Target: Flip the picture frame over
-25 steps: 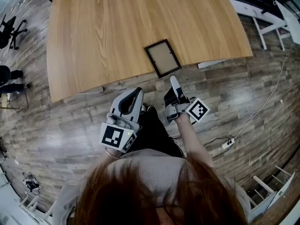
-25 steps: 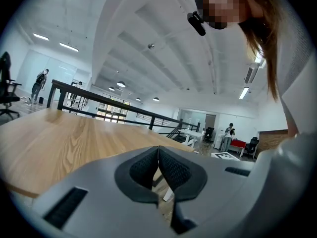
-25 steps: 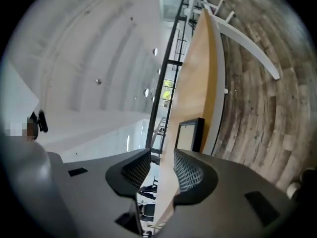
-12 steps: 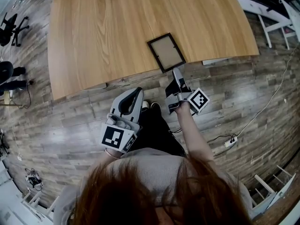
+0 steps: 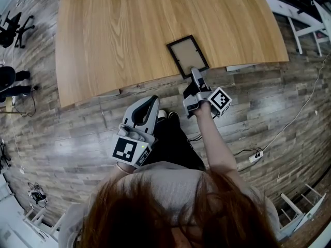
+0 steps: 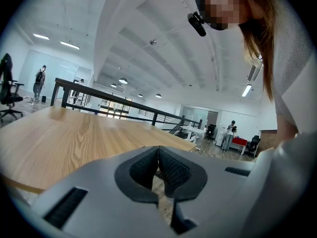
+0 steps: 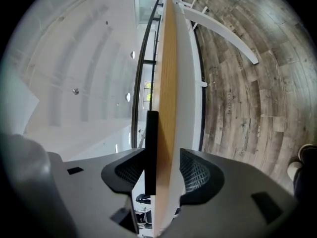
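Inspection from my remote station, all places referred to the table (image 5: 119, 35).

1. Picture frame (image 5: 187, 55): it lies flat on the table top, at the table's near edge and toward its right half. It is skewed to that edge, with one corner reaching the rim. The side facing up shows a black border round a pale brown panel.

2. Right gripper (image 5: 195, 75): it is at the table's near edge, right at the frame's nearest corner, and rolled onto its side. In the right gripper view I see the frame's black edge and the table's rim together between the jaws. The jaws are opening. One pad is close against the frame, though I cannot confirm contact. The other pad stands clear of the table's underside, so there is no pinch on either.

3. Left gripper (image 5: 150, 103): it is held back from the table's near edge, over the wood floor (image 5: 269, 112) and close to the person's body. Its pads are pressed together with nothing between them.
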